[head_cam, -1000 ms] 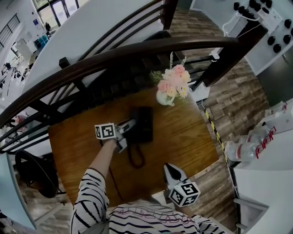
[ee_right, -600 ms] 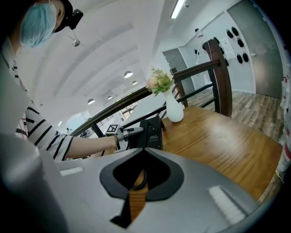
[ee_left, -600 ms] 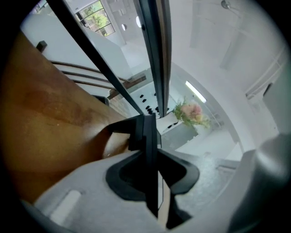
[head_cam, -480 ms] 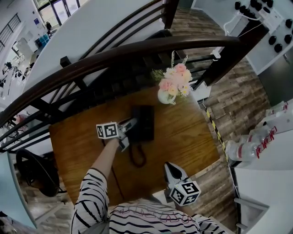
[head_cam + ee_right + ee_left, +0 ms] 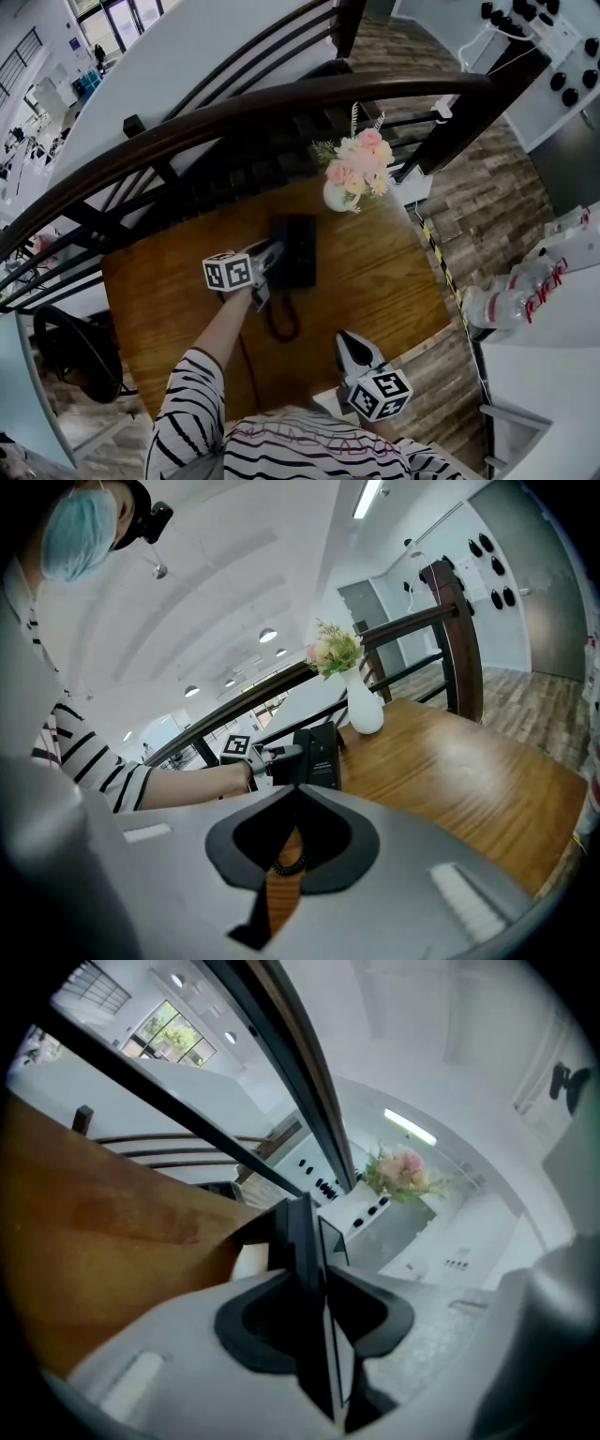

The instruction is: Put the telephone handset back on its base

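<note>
a wooden table [image 5: 375,281] carried the black telephone base [image 5: 300,246]. the handset [image 5: 305,1241] sat at its left side between the left gripper's [image 5: 269,273] jaws, which had just been opening. the right gripper [image 5: 349,349] hovered by the near edge, jaws together, empty.

Counted on view: one wooden worktop [image 5: 375,281]. On it, one black telephone [image 5: 298,248] with one coiled cord [image 5: 281,321], and one white vase [image 5: 335,199] holding one bunch of flowers [image 5: 361,157]. Two tools: left tool [image 5: 265,274] and right tool [image 5: 350,347]. Two marker cubes, one per tool: left cube [image 5: 230,272], right cube [image 5: 380,395]. One person, in one striped top [image 5: 309,455]. Behind the worktop, one dark curved handrail [image 5: 281,105].
</note>
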A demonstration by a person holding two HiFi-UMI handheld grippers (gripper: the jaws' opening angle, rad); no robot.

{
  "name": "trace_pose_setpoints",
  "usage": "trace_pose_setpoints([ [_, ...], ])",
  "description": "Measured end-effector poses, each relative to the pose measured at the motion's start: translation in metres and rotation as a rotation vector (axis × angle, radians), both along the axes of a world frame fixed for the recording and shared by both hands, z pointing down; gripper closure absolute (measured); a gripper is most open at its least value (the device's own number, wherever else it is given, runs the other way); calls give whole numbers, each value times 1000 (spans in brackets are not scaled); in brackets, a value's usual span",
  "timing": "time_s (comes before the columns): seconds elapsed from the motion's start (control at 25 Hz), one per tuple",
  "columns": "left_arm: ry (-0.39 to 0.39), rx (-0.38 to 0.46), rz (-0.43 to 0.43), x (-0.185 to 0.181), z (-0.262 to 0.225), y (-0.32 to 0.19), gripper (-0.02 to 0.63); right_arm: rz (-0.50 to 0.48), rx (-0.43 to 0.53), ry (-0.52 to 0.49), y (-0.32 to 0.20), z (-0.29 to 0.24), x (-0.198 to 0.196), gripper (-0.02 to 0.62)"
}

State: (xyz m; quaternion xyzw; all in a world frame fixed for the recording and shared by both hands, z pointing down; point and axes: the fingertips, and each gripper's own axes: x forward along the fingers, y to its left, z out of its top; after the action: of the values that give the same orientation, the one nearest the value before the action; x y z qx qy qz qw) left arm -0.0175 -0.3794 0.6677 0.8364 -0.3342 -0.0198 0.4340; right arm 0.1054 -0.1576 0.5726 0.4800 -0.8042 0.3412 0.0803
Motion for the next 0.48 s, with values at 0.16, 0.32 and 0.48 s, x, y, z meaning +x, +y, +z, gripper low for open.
trace_pose_setpoints([
  [0.16, -86, 31, 7, -1, 1, 1, 484, 1, 0, -2, 1, 0, 1, 594],
  [0.32, -93, 30, 6, -1, 2, 2, 474, -5, -2, -8, 2, 0, -2, 594],
  [0.48, -87, 29, 2, -3, 2, 2, 466, -7, 1, -9, 3, -2, -2, 594],
])
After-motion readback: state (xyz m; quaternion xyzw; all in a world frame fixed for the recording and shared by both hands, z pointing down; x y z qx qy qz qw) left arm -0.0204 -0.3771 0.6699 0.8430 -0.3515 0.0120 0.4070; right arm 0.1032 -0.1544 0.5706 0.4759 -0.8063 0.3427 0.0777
